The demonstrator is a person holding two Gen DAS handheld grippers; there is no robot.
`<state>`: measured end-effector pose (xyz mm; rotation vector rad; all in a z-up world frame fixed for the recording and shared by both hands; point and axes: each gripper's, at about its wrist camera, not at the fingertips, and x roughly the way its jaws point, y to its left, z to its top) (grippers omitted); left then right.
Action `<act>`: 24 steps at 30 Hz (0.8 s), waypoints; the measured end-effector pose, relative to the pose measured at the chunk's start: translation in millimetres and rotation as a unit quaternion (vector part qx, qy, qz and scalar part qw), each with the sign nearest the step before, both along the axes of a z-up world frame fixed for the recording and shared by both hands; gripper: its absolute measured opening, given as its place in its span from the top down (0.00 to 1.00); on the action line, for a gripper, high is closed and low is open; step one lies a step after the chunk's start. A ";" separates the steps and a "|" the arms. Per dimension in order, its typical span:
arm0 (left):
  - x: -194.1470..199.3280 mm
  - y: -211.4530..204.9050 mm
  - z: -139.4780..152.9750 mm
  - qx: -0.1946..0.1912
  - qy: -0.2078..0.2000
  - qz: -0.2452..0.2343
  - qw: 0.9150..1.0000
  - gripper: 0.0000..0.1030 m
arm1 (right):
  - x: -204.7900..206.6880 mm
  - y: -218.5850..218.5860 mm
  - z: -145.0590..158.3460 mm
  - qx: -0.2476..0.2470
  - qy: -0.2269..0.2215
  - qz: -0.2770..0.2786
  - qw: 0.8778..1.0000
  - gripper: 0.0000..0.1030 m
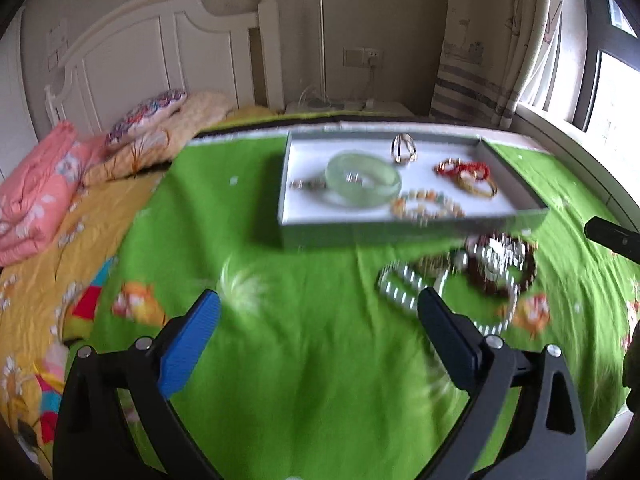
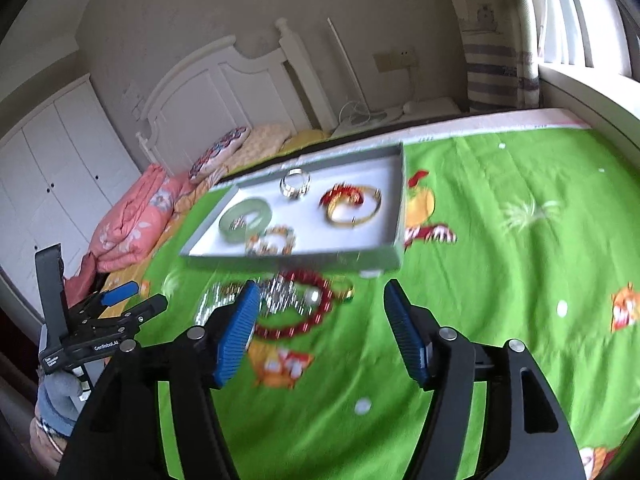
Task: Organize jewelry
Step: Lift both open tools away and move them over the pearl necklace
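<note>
Your left gripper point(image 1: 318, 312) and right gripper point(image 2: 318, 304) both stood open and empty. The tangled jewelry pile point(image 2: 288, 304) lay on the green bedspread point(image 2: 500, 280) against the tray's point(image 2: 296, 258) near edge. Risk: grabbing the tangle could drag several linked pieces together.

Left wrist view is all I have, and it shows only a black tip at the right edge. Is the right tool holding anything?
Observer: No. The right tool is open, with nothing between its pads. The loose jewelry pile lies on the bedspread just beyond them.
Operator: What stands left of the headboard?
Observer: A white wardrobe with closed doors, next to the bed.
</note>
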<state>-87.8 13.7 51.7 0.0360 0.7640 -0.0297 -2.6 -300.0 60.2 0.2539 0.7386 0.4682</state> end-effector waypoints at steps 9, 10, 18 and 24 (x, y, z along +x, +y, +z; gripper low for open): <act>-10.4 25.8 -15.1 -0.042 0.012 0.016 0.999 0.05 | -10.0 34.1 -8.0 -0.036 0.009 0.029 0.999 0.38; -10.1 27.3 -15.2 -0.046 0.012 0.016 0.999 0.05 | -9.8 41.2 -9.9 -0.043 0.010 0.035 0.998 0.38; 3.3 7.8 -26.3 0.033 0.058 0.021 0.998 0.05 | -9.0 85.0 -17.7 -0.117 0.013 0.071 0.991 0.38; -1.4 5.0 -24.2 0.040 0.041 0.013 0.998 0.05 | -15.2 107.1 -24.0 -0.151 0.017 0.108 0.982 0.41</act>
